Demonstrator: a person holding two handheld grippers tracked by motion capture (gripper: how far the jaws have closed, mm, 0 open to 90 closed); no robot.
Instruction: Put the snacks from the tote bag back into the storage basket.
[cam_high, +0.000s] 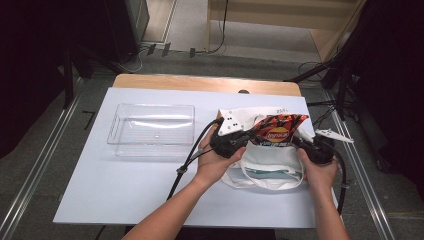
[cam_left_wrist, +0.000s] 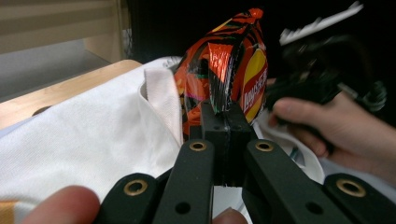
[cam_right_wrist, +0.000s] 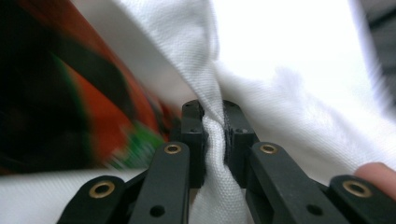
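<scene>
Two hand-held black tongs work at a white cloth tote bag (cam_high: 265, 160) lying at the centre right of the high view, on the white sheet that covers the wooden table (cam_high: 150, 190). An orange and black crinkled snack packet (cam_high: 276, 131) stands in the mouth of the bag, its top edge rising above the cloth toward the upper middle of the frame.

The left tongs (cam_high: 243, 139) sit at the packet's left side in the high view. In the left gripper view they (cam_left_wrist: 223, 122) are closed tight, the two jaws pressed together at the lower middle of the frame with the bottom edge of the snack packet (cam_left_wrist: 224, 70) pinched at their tips; the packet rises straight above them, and the bag's white cloth (cam_left_wrist: 93, 140) spreads across the left half.

The right tongs (cam_high: 304, 145) are at the bag's right edge in the high view, just right of the packet. In the right gripper view they (cam_right_wrist: 214, 125) are clamped on a bunched fold of the bag's cloth (cam_right_wrist: 280, 93) at frame centre, while the packet (cam_right_wrist: 70, 102) blurs across the left side, just beside the jaws but not between them.

A clear rectangular plastic tray (cam_high: 151, 131) rests left of centre in the high view, well apart from both tongs.
</scene>
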